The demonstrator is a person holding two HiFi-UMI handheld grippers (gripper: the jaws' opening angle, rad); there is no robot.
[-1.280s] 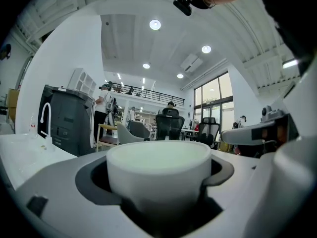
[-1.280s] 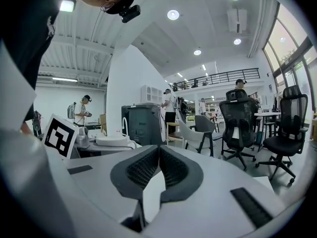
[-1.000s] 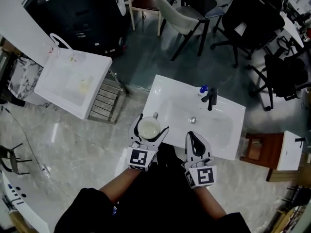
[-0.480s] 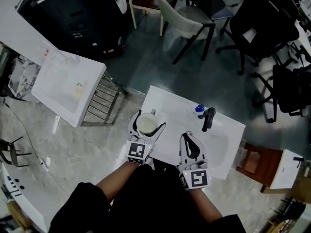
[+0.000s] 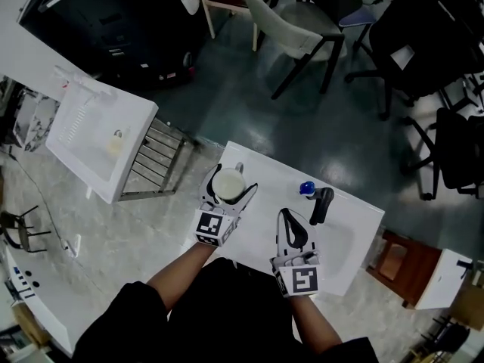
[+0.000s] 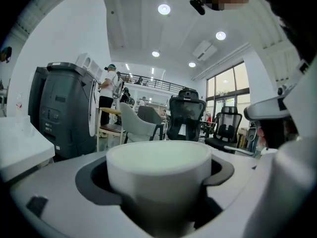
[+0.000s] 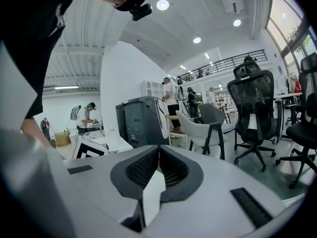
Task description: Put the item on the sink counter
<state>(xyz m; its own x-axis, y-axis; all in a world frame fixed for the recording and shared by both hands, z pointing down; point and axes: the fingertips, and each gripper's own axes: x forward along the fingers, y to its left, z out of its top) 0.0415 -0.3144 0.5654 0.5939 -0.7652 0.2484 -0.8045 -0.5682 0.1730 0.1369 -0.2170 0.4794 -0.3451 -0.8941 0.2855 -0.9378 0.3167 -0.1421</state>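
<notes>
White mug is clamped in the left claw, and in the head view the pair hang over the near left corner of the sink counter. Whether the mug's base touches the top cannot be told. Its handle points away from the claw. Off to that claw's right, the right claw hovers over the counter's front edge, with the black faucet and a small blue object just beyond its tips. Over to the left gripper view: both jaws are spread wide and pressed against the mug's sides, and its rim fills the gap. In the right gripper view the jaws are fully together with nothing between them, and an office chair stands well ahead.
</notes>
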